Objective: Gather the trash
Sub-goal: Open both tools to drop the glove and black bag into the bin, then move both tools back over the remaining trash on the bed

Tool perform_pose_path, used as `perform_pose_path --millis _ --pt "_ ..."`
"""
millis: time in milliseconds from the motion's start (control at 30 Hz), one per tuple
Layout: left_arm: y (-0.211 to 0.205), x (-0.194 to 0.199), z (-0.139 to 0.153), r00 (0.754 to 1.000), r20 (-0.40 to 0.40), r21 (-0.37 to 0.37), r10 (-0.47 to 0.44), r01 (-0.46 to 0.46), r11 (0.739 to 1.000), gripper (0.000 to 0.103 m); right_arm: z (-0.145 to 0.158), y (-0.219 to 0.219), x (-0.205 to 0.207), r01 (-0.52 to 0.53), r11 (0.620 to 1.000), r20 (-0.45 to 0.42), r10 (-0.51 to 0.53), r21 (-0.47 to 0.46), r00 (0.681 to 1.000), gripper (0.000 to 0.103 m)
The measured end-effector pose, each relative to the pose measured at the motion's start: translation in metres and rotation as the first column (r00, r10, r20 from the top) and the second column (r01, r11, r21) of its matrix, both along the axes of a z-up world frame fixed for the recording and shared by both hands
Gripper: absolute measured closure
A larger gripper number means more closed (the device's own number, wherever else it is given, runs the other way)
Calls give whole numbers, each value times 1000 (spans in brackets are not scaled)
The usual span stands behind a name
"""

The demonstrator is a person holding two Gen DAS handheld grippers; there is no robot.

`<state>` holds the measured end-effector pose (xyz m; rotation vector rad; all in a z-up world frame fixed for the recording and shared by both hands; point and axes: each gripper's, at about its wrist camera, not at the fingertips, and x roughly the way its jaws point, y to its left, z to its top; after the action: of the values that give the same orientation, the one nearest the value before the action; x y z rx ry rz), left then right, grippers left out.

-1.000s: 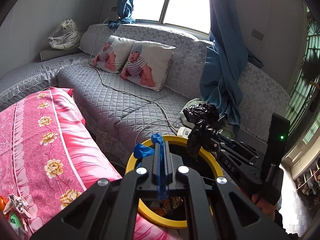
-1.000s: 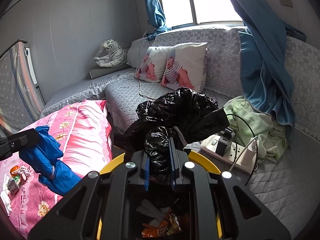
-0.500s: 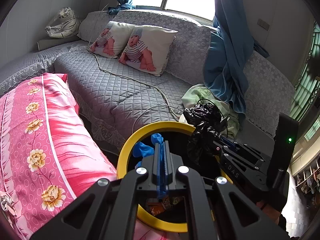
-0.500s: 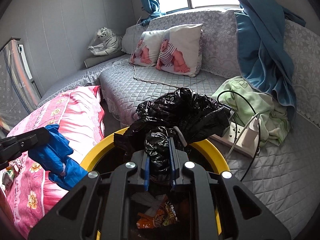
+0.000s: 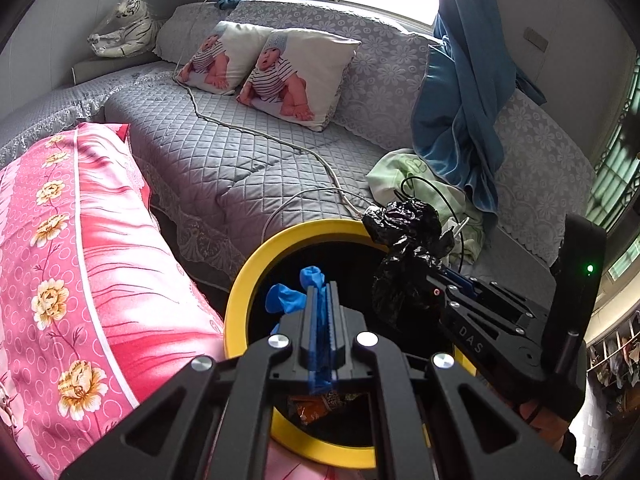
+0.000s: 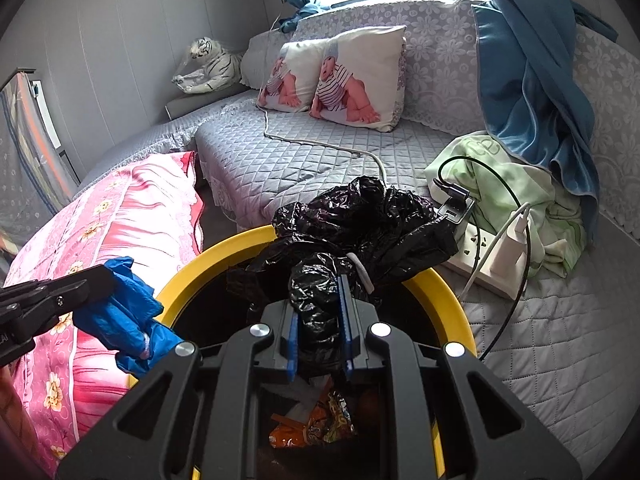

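Both grippers are over the yellow-rimmed bin [image 5: 240,300] right now. The left gripper [image 5: 320,300] has its jaws clamped shut on a blue glove [image 5: 286,298], which bunches up just past the tips, above the near-left part of the bin opening. The right gripper [image 6: 320,312] has its jaws closed on a crumpled black plastic bag [image 6: 360,220]; the bag puffs out over the far rim of the bin and there's a bit of white cord or handle poking out of it.

Down inside the bin you can see orange snack wrappers [image 6: 316,420] and some white scraps.

A pink floral quilt [image 5: 72,264] sits to the left of the bin, and the grey quilted sofa [image 5: 224,160] runs behind it. A white power strip [image 6: 488,256] with a charger plugged in lies on the sofa just right of the bin, next to a pale green cloth [image 6: 520,184]. Two baby-print pillows [image 5: 288,76] lean on the backrest, and a toy tiger [image 5: 124,28] is in the far left corner.
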<state>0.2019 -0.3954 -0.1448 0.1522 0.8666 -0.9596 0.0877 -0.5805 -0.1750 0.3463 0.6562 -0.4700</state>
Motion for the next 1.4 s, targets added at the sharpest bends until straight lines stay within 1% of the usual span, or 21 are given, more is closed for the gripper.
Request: perform_pose_path --millis 167,200,233,267,300,367,400,467,500,533,733,900,1000,1133,1233,1300,1367,1400 --pt "0 0 0 1000 0 -2 15 -15 1000 99 0 -3 0 5 1000 -1 -5 18 1000 87" --pt "0 1 0 1000 -5 -5 16 -16 1000 94 0 -4 0 5 1000 -1 -5 19 1000 86" --pt "1 1 1 1000 -6 -7 19 -20 1000 92 0 -4 0 3 1000 -1 -3 21 1000 84" --pt "3 2 1 1000 -4 -9 26 -27 1000 85 0 -4 0 -1 1000 -2 1 24 1000 83" --pt "4 2 2 999 -2 -10 32 -32 999 76 1 -3 1 -3 1000 -2 3 25 1000 79" --pt "7 3 4 999 0 -21 45 -45 999 65 1 -2 1 0 1000 -3 0 17 1000 69" --pt "9 3 5 999 -1 -26 50 -50 998 63 2 -2 1 6 1000 -3 -6 14 1000 63" --pt "14 6 7 998 -8 -38 60 -61 997 62 2 -2 1 16 1000 -4 -16 15 1000 63" --pt "17 8 8 998 -12 -45 69 -70 997 58 3 -2 1 21 1000 -5 -21 17 1000 63" --pt "21 10 11 997 -11 -52 83 -83 995 57 4 -3 1 26 999 -5 -26 18 1000 63" --pt "50 20 27 986 14 -87 166 -164 983 56 12 1 -2 38 999 8 -38 10 999 63" --pt "90 25 50 970 47 -126 238 -231 965 56 31 17 -3 -4 1000 53 4 -13 999 63" --pt "122 27 67 954 79 -150 290 -277 949 56 47 38 -1 -55 998 98 59 -39 993 63" --pt "178 29 86 922 113 -171 371 -350 921 56 70 73 9 -147 986 147 157 -77 976 63" --pt "225 27 96 882 167 -168 441 -415 894 56 82 103 24 -228 969 172 242 -101 955 63" --pt "259 26 102 858 178 -172 482 -455 874 56 88 123 34 -272 955 177 289 -115 941 63" --pt "292 23 105 828 187 -173 529 -503 847 56 92 142 46 -321 939 175 339 -120 925 63" --pt "309 21 106 811 192 -176 552 -525 833 53 94 152 51 -343 932 175 360 -121 916 63"
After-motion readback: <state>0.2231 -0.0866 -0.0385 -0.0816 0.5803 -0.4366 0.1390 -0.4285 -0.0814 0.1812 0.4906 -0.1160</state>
